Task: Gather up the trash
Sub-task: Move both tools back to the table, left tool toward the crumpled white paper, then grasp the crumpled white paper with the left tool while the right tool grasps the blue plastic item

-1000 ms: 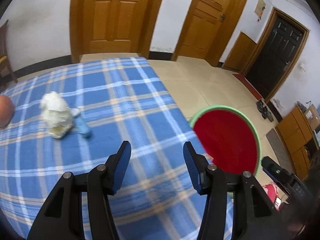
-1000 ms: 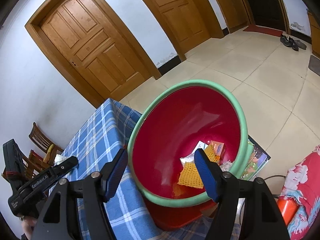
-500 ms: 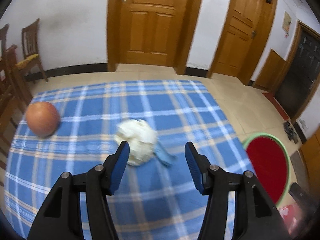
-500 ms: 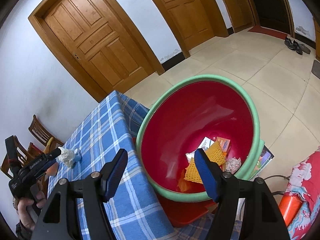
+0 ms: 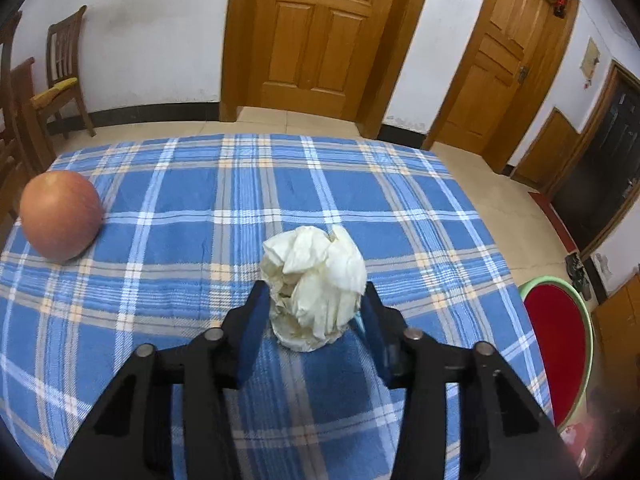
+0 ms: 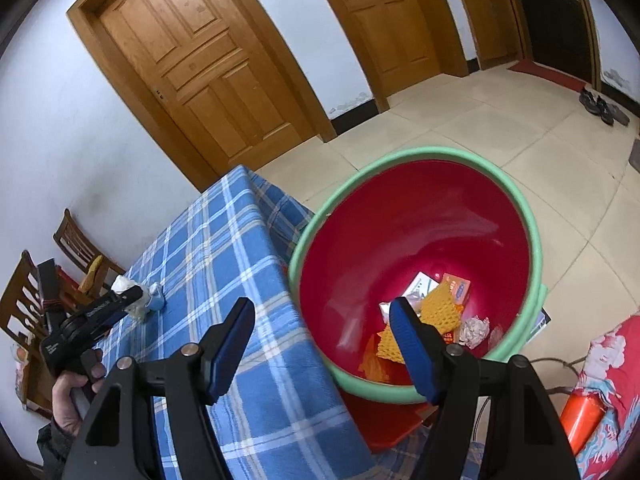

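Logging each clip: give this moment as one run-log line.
left hand-held gripper: closing around crumpled paper on table | right hand-held gripper: open, empty, over red bin | apple: untouched

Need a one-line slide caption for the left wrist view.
Left gripper closing around a crumpled white paper wad on the blue plaid tablecloth, an apple at far left.

At frame centre the left gripper (image 5: 310, 312), jaws just closing, clamps a crumpled paper wad (image 5: 314, 286); an apple (image 5: 60, 215) sits at the left edge.
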`<state>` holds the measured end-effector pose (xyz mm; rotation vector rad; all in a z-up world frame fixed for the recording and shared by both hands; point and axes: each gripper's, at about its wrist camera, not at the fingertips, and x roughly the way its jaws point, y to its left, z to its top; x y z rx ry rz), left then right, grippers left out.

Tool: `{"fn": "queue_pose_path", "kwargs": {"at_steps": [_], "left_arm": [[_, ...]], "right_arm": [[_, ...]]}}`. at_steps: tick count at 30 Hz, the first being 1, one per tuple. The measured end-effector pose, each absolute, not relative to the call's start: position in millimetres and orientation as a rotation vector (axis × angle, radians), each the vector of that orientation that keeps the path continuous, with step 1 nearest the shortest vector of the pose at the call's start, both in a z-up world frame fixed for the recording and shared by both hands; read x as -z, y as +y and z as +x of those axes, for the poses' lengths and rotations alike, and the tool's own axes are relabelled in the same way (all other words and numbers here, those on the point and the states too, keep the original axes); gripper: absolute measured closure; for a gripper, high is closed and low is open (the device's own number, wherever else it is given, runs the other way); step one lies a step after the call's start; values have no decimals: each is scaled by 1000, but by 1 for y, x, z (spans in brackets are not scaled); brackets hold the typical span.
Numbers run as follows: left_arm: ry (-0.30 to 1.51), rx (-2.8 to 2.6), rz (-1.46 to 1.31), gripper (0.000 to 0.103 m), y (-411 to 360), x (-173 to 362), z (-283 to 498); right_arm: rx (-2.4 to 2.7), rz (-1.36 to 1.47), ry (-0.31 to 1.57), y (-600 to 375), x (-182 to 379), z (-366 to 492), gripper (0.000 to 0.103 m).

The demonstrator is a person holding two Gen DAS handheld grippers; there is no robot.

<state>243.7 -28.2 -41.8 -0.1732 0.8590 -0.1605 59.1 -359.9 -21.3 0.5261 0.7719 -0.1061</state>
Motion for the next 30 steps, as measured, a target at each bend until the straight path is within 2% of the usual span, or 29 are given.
{"fn": "queue_pose_path", "kwargs": {"at_steps": [16, 25, 30], "left_arm": [[803, 107, -282, 63, 33, 31, 205], [735, 24, -253, 63, 53, 31, 195], [745, -6, -266, 63, 62, 37, 195]], "right_arm": [[-84, 319, 808, -262, 2, 117, 31], [-191, 184, 856, -193, 19, 164, 31], [-238, 106, 879, -162, 36, 189, 39]]}}
